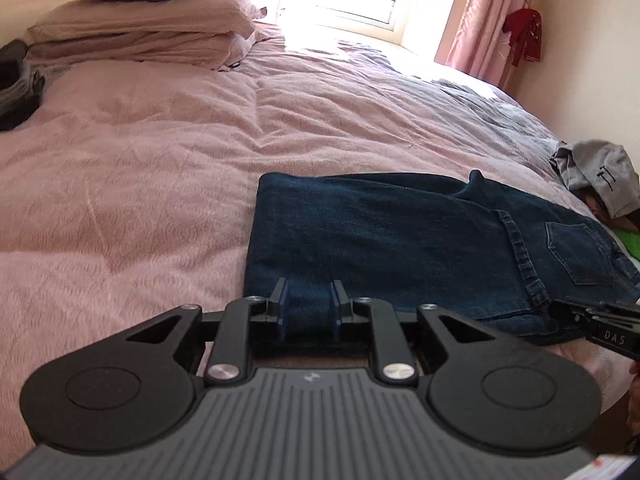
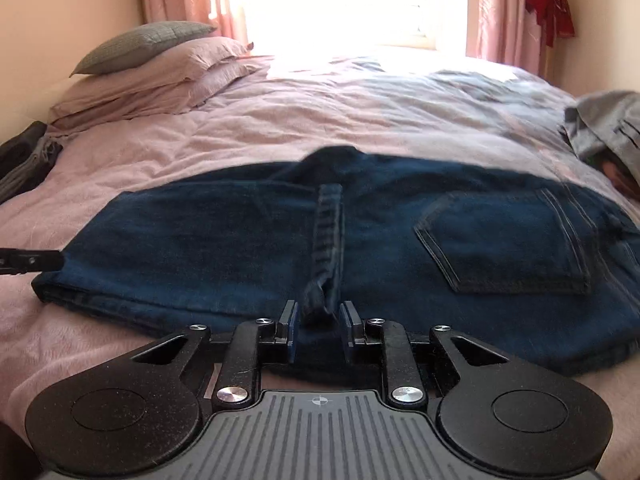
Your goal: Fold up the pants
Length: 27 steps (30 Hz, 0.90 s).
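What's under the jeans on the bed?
The jeans lie folded on the pink bedspread, which shows all around them. Their own lower layers and the bedspread beneath are covered, so anything else under there cannot be seen.

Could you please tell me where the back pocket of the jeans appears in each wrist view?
Left wrist view: back pocket at far right, mid-height.
Right wrist view: back pocket right of centre, mid-height.
Shared landmark: the red cloth hanging upper right, beside the curtain.

Open pink bedspread (image 1: pixel 140 200) left of jeans (image 1: pixel 380 232); grey clothes pile (image 1: pixel 600 176) crowding right.
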Available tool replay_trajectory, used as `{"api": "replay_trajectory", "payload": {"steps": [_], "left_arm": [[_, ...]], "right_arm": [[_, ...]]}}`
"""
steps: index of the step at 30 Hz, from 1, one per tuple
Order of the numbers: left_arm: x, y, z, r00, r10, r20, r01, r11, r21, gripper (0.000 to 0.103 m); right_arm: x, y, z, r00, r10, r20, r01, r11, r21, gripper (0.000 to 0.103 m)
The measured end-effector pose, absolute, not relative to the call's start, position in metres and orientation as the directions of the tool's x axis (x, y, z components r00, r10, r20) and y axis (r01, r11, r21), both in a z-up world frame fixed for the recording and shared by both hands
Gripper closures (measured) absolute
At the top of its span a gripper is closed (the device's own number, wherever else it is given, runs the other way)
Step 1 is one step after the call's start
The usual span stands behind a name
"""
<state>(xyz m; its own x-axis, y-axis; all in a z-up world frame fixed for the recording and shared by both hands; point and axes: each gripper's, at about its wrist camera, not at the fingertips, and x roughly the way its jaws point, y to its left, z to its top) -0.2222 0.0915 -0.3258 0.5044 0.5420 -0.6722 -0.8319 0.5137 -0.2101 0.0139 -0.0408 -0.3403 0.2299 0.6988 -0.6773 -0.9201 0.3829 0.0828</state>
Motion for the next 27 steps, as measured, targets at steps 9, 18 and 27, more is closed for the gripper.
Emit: {"api": "replay_trajectory", "payload": {"steps": [9, 18, 27], "left_arm": [[-0.234, 0.069, -0.325, 0.485, 0.58, -0.655, -0.851, 0.484, -0.202, 0.081], [-0.268, 0.06, -0.363, 0.602, 0.519, -0.606, -0.787, 0.261, -0.559, 0.066], [-0.271, 0.084, -0.376, 0.688, 0.534, -0.491, -0.622, 0.086, -0.778, 0.058]], "right_arm": [[0.008, -0.064, -0.329, 0.227, 0.721, -0.654, -0.918, 0.383, 0.103, 0.085], [0.024, -0.094, -0.338, 0.253, 0.664, -0.704, -0.861, 0.486, 0.149, 0.084], [0.048, -0.118, -0.33, 0.329, 0.645, -0.69, -0.803, 0.575, 0.155, 0.084]]}}
